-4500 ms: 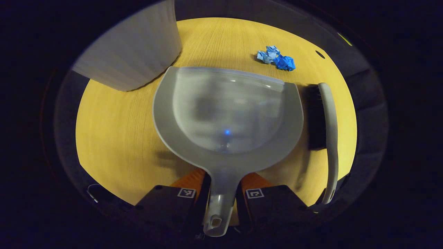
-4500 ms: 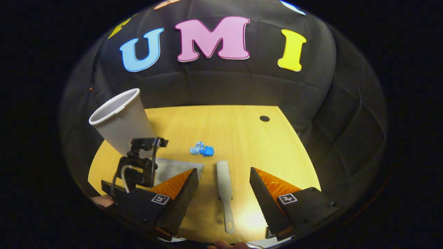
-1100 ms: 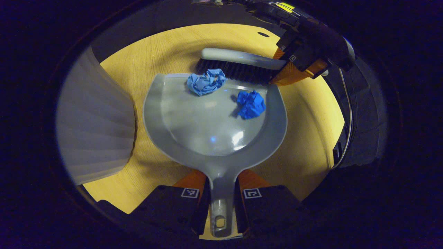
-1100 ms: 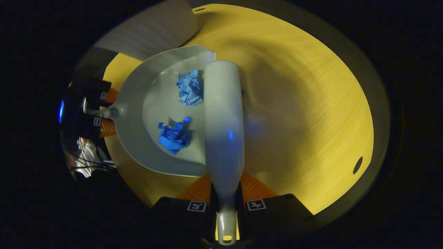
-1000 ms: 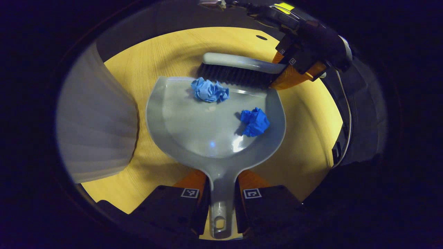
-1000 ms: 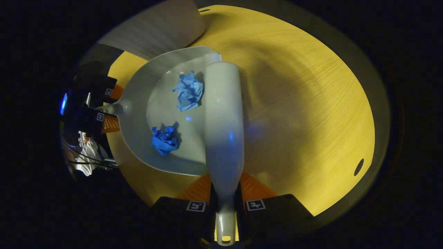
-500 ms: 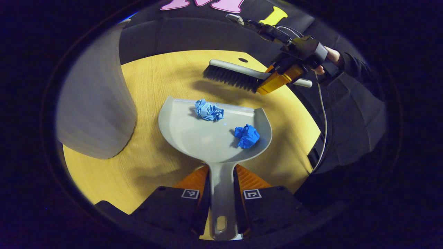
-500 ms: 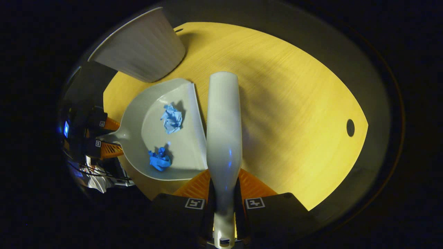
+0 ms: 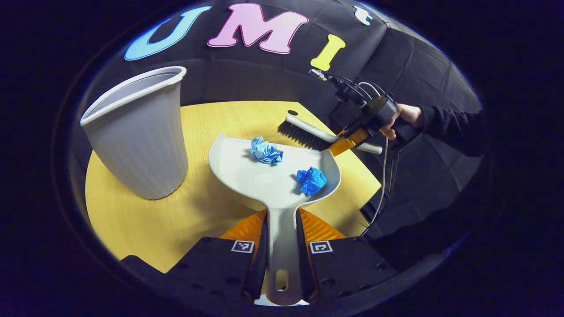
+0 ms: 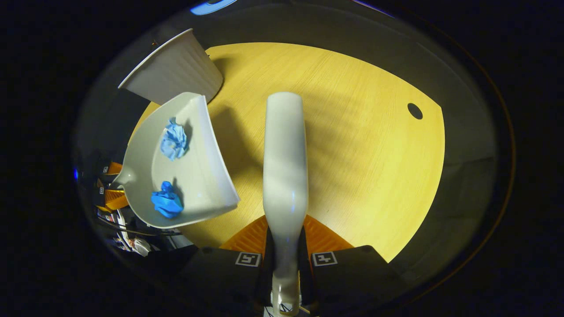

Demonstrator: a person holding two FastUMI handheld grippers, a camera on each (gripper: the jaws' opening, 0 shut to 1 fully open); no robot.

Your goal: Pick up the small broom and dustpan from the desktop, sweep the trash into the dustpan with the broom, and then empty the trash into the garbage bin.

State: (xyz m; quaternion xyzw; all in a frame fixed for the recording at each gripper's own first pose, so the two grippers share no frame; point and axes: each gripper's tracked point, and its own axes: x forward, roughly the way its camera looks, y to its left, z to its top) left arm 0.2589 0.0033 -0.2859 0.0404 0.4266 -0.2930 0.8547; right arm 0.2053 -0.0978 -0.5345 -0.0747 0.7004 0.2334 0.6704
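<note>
surface: wooden desktop (image 9: 145, 220) | standing on it: garbage bin (image 9: 136, 136)

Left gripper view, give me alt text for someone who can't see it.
The left gripper clamps a grey dustpan by its handle, two crumpled blue paper balls inside. A white bin stands left on the wooden desk; beyond, a hand holds the broom.

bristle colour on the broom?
Black bristles on the pale grey broom; clearest in the left gripper view.
</note>
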